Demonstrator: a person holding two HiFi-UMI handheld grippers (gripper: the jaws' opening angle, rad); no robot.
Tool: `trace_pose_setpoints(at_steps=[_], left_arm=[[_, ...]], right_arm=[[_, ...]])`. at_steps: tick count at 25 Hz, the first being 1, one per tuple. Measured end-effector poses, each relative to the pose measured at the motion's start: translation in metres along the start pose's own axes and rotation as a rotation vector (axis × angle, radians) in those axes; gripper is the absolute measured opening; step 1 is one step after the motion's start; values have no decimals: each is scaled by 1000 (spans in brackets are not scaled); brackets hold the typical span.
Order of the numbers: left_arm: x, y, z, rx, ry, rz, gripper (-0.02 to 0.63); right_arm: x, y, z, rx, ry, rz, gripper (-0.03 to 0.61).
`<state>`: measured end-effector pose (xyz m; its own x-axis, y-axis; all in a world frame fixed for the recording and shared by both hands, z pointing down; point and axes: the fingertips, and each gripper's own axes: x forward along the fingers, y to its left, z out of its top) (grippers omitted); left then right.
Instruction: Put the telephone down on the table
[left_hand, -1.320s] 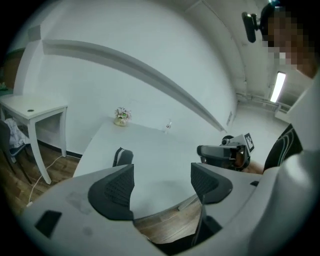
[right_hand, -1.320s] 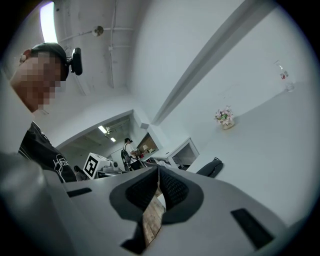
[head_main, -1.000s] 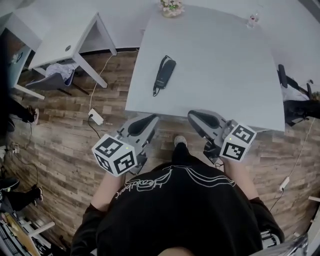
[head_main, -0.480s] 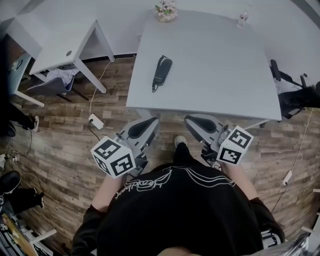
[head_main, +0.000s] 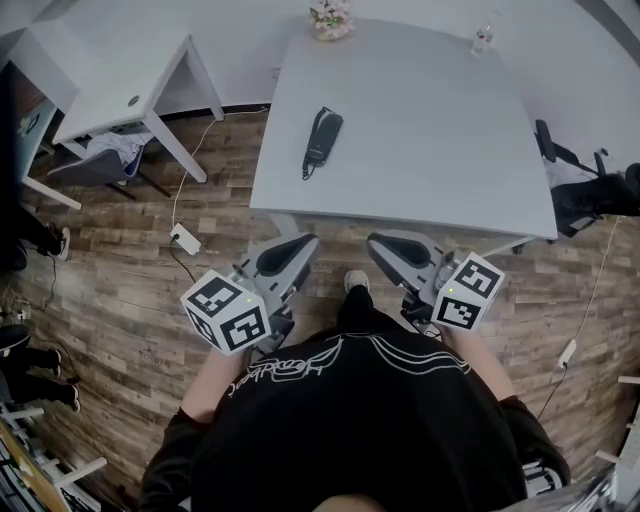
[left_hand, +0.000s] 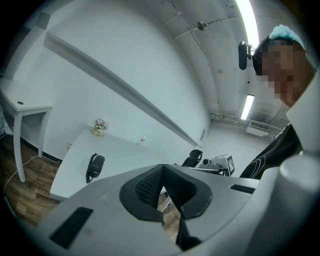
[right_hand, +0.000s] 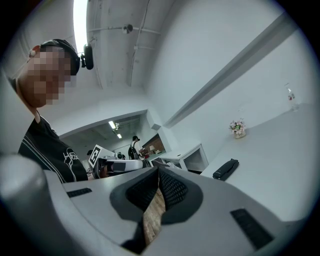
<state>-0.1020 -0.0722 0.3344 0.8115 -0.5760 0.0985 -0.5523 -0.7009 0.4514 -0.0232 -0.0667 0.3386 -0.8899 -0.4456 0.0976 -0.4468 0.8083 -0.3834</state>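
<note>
Resting near the table's (head_main: 450, 150) left edge, telephone (head_main: 322, 140); left gripper (head_main: 296, 246), right gripper (head_main: 384, 244) fingers (left_hand: 147, 189) together, empty, off-table.

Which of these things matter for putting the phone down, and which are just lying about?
Part of the job:
telephone, lying on the table
left hand-held gripper, shut, empty
right hand-held gripper, shut, empty

Just lying about:
flower pot
small bottle
side desk
power strip

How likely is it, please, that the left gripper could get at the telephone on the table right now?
Probably yes: nothing stands between the left gripper and the telephone, which lies alone on bare table. The gripper is short of the table's near edge, jaws shut, so must advance and open.
</note>
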Motion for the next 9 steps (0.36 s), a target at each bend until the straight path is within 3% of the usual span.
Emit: trace_pose_setpoints(at_steps=[9], left_arm=[[0,8,-12,1,15,10,6]], right_arm=[[1,-2,-10,18,15,-17,38]])
